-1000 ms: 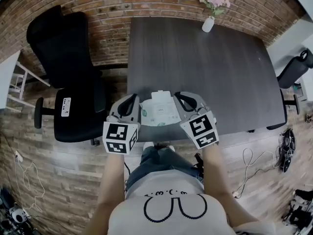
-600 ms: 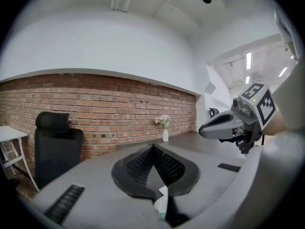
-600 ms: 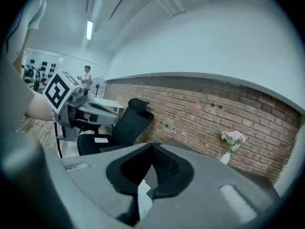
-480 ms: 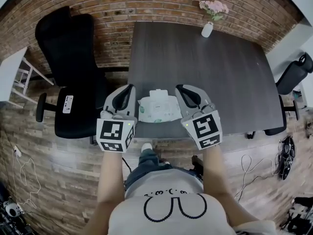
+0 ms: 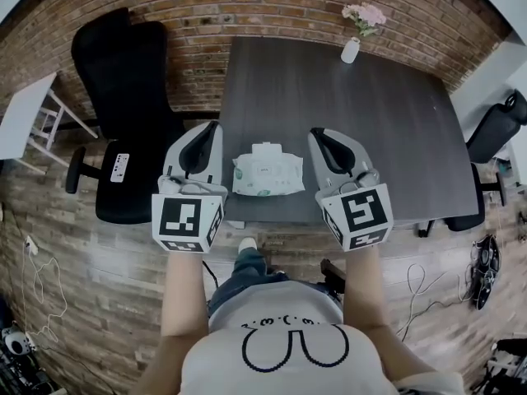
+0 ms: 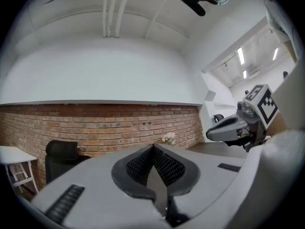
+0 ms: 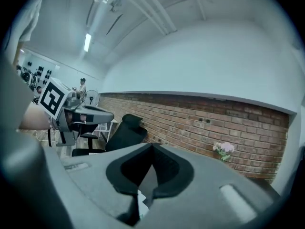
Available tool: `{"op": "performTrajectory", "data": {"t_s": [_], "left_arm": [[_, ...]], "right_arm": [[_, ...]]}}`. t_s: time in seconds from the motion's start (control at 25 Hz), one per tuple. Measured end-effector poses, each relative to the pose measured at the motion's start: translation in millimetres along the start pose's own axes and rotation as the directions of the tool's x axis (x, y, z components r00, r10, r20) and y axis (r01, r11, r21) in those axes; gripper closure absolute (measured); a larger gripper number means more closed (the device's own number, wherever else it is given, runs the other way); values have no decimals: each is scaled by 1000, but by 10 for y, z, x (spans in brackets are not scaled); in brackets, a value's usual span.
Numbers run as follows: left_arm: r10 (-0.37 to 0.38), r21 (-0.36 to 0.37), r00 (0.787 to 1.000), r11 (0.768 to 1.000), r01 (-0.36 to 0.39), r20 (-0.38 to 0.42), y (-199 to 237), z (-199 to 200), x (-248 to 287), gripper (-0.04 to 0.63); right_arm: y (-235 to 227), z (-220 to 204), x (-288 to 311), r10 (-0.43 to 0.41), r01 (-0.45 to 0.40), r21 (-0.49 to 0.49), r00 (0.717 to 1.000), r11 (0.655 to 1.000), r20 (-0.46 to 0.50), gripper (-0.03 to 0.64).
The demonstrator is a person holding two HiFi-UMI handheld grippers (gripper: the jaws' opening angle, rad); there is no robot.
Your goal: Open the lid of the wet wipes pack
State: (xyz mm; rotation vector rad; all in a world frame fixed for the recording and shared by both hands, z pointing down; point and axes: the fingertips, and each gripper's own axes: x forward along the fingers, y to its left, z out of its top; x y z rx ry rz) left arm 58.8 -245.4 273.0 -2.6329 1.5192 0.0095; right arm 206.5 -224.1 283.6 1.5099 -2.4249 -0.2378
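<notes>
The wet wipes pack (image 5: 268,172), white with green print, lies flat on the dark table (image 5: 362,113) near its front edge, with its white lid on top toward the far side. My left gripper (image 5: 212,127) hovers above the table's left edge, left of the pack, jaws shut and empty. To the right of the pack, my right gripper (image 5: 317,135) hangs over the table, also shut on nothing. Neither touches the pack. In the left gripper view the jaws (image 6: 153,148) meet at the tip and point level at the brick wall. The right gripper view shows the same (image 7: 152,146).
A white vase of pink flowers (image 5: 352,46) stands at the table's far edge. A black office chair (image 5: 123,97) sits left of the table, another chair (image 5: 494,120) at the right. A white desk (image 5: 23,113) is at far left. Cables lie on the floor (image 5: 428,286).
Both grippers have risen from beside the pack and drawn a little apart from it. The pack stays on the table.
</notes>
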Motion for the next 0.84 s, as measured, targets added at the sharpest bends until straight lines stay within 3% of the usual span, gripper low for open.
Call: {"op": "performTrajectory", "data": {"t_s": [0.84], "left_arm": [[10,21,999,1000,-10,44,-44,243,-53,597]], "right_arm": [[-97,113,-153,-32,32,3,999,999,33,615]]}}
